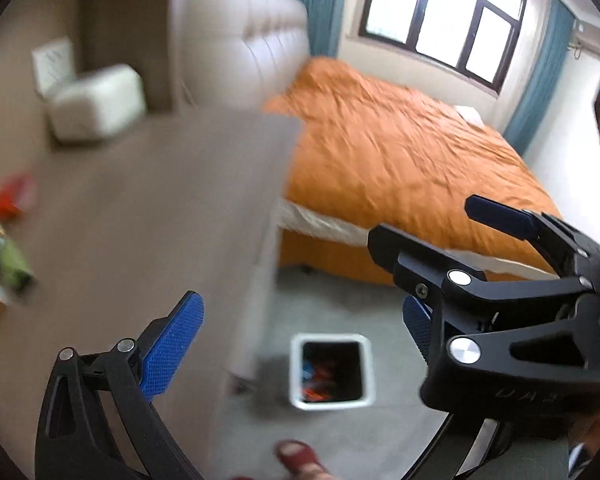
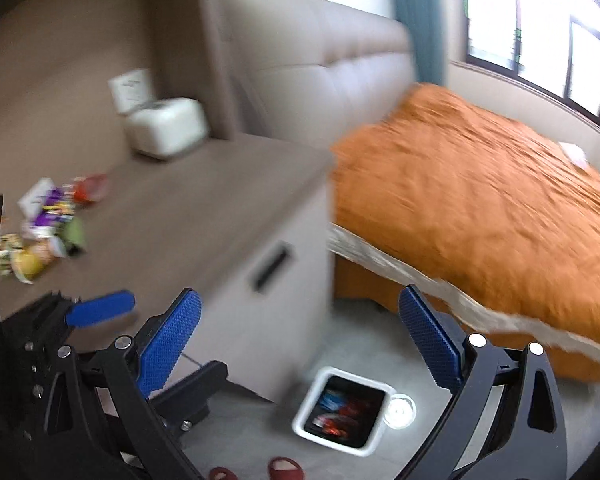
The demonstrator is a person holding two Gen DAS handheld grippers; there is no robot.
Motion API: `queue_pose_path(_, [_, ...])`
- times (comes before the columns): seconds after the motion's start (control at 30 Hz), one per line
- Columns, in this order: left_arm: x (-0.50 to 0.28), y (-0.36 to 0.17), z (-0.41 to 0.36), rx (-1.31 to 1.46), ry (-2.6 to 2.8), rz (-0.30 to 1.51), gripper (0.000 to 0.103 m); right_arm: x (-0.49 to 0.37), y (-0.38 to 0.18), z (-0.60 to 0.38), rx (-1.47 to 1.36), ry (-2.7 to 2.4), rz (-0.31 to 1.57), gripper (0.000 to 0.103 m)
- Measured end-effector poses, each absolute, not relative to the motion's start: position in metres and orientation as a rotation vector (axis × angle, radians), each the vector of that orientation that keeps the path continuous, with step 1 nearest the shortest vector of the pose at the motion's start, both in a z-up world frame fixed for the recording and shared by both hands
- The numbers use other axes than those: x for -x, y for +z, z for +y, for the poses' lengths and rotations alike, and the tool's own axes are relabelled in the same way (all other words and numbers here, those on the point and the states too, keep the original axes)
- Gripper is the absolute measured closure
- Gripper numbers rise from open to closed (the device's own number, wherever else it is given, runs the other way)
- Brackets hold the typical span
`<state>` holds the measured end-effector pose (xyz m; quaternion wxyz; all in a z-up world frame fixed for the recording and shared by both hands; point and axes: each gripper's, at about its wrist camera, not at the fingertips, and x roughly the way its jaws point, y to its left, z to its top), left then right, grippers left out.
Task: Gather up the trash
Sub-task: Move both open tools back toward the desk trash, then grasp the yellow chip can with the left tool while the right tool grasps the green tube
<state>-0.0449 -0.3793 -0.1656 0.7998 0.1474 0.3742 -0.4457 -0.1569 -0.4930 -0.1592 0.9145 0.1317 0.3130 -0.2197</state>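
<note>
Both grippers hang above the floor by the bedside cabinet (image 2: pixel 204 216), and neither holds anything. The right gripper (image 2: pixel 300 340) has its blue pads spread wide with only air between them. The left gripper (image 1: pixel 304 320) is likewise wide open and empty, one pad partly hidden behind the right tool, which crosses its view.

The bin (image 2: pixel 342 410) stands on the floor just beside the cabinet's foot, below both claws, with coloured wrappers already inside. It sits there, I judge, so trash can be dropped straight off the cabinet's edge.

More trash (image 2: pixel 46 228) lies on the cabinet top (a loose heap of bright packets, blurred), well apart from both grippers, so more collecting is left
</note>
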Motion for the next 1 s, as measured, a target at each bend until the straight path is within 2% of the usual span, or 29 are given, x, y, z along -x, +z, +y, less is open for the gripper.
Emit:
queue_pose_path(0.17, [0.006,-0.14,-0.32,-0.33,-0.845,0.724,0.005,0.114,-0.137,-0.454,-0.214,-0.276,0.628,0.004])
queue_pose_path(0.53, [-0.048,-0.115,-0.224,-0.267,-0.601,0.692,0.005,0.042,-0.12,-0.392,-0.143,-0.061,0.631,0.004])
queue_pose_path(0.73, [-0.086,-0.127,-0.184,-0.365,-0.532,0.669,0.005,0.001,-0.134,-0.368,-0.061,-0.017,0.665,0.004])
queue_pose_path(1.0, [-0.138,-0.161,-0.157,-0.472,-0.628,0.763,0.005,-0.055,-0.17,-0.343,0.051,0.039,0.764,0.005])
